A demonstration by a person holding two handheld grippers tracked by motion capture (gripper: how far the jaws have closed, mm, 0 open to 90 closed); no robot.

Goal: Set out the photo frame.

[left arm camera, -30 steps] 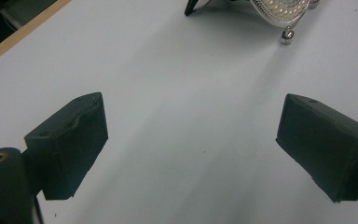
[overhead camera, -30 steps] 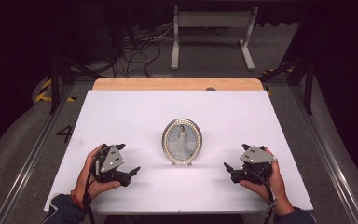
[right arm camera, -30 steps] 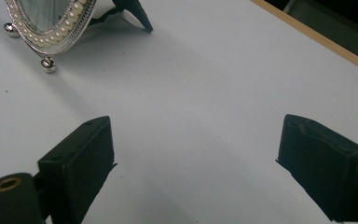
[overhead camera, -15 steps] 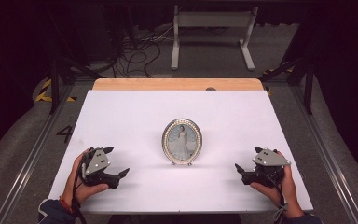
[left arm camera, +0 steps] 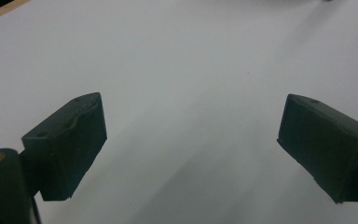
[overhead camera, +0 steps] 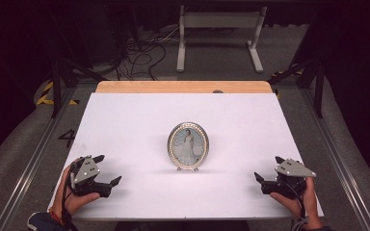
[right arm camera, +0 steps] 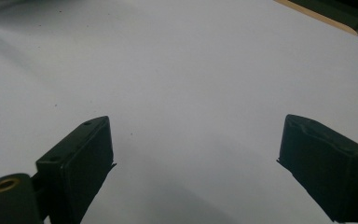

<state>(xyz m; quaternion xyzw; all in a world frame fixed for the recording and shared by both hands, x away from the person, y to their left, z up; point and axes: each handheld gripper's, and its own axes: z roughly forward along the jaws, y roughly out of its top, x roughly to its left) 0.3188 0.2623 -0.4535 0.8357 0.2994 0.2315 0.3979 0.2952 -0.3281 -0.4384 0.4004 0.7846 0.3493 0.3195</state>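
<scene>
At the table's (overhead camera: 125, 120) near corners, both grippers (jaws spread) flank the upright oval frame (overhead camera: 188, 146).

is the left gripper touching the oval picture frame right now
Apart. The high view shows bare white table between the left gripper and the upright oval picture frame; the left gripper view shows its open jaws holding nothing.

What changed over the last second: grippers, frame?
Both grippers pulled back toward the person and outward: the left gripper to the near left corner, the right gripper to the near right. Both stayed open and empty. The oval picture frame stayed upright mid-table, untouched.
</scene>
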